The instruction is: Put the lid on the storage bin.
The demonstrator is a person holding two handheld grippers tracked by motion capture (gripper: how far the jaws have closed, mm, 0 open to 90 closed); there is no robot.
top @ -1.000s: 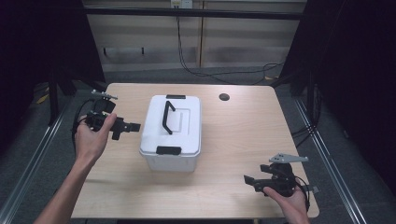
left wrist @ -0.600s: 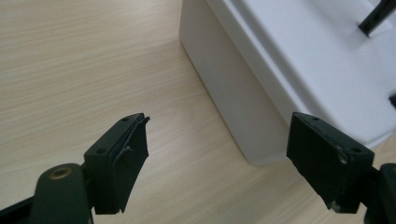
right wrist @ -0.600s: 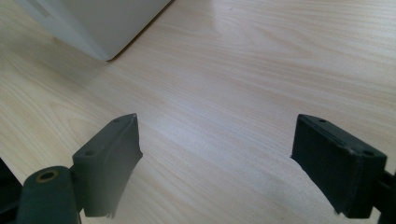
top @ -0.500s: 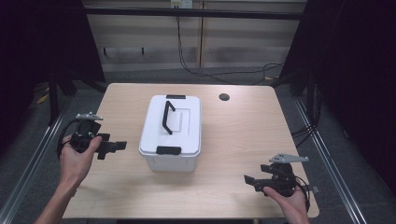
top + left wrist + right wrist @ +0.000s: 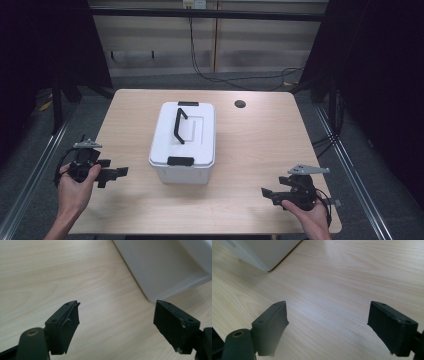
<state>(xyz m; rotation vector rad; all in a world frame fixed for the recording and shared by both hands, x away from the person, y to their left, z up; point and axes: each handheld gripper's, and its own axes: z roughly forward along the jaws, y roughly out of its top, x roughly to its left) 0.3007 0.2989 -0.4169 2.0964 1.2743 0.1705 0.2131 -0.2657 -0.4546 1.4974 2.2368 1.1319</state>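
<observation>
Wooden table [image 5: 250,150] carried a white lidded box [image 5: 184,142] near its centre, long axis running away from the person, lid on, both black latches shut. Black carry handle [image 5: 178,125] lay along the lid. Left gripper [image 5: 111,174] sat at the near-left table edge, jaws wide apart and empty, pointing at the box's near-left side; a box corner [image 5: 160,272] showed ahead, close but not touching. Right gripper [image 5: 267,193] rested near the near-right corner, jaws likewise spread, nothing held, well apart from the box. Small dark hole [image 5: 240,104] at the far side.
</observation>
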